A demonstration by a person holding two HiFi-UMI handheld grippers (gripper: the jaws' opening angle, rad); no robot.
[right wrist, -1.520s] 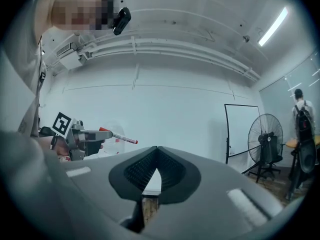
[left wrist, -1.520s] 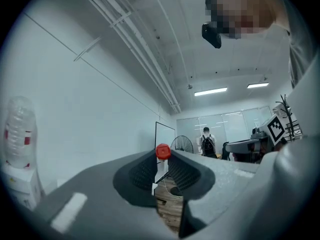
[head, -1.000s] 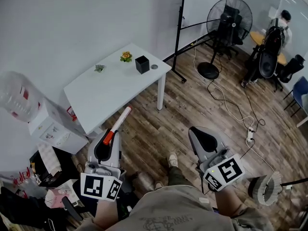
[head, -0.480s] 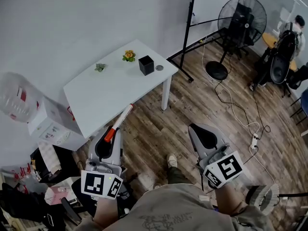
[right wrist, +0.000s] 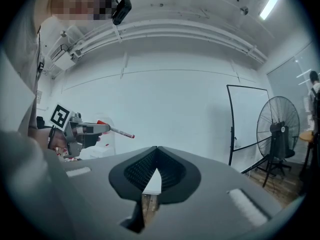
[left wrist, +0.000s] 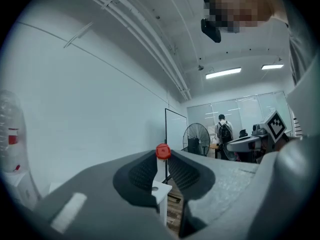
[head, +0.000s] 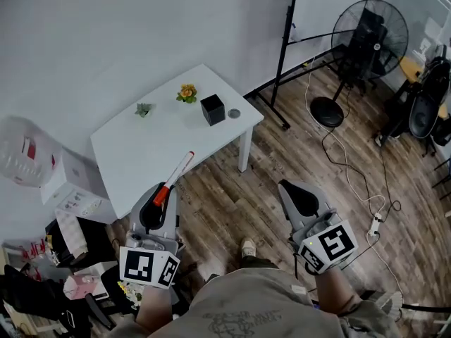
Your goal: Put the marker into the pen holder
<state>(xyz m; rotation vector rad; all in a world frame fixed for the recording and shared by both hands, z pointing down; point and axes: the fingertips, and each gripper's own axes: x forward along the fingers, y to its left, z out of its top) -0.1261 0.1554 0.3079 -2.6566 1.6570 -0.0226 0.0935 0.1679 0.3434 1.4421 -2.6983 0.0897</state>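
Note:
My left gripper (head: 158, 203) is shut on a white marker (head: 175, 175) with an orange-red grip, which sticks forward and up over the near edge of the white table (head: 148, 153). In the left gripper view the marker's red end (left wrist: 162, 151) stands between the closed jaws. The black square pen holder (head: 213, 109) stands on the table's far right part, well ahead of the marker. My right gripper (head: 294, 196) is shut and holds nothing, out over the wooden floor. The right gripper view shows the left gripper (right wrist: 82, 131) and the marker (right wrist: 120, 132) at its left.
Two small potted plants (head: 187, 92) (head: 144, 109) and a small round object (head: 234, 113) sit on the table. A whiteboard stand (head: 285, 48), a floor fan (head: 363, 41) and cables (head: 345, 160) lie to the right. Boxes and clutter (head: 63, 210) are at the left.
The table and pen holder have shifted slightly in the head view as the person steps closer. The left gripper keeps hold of the marker; both grippers stay as they were.

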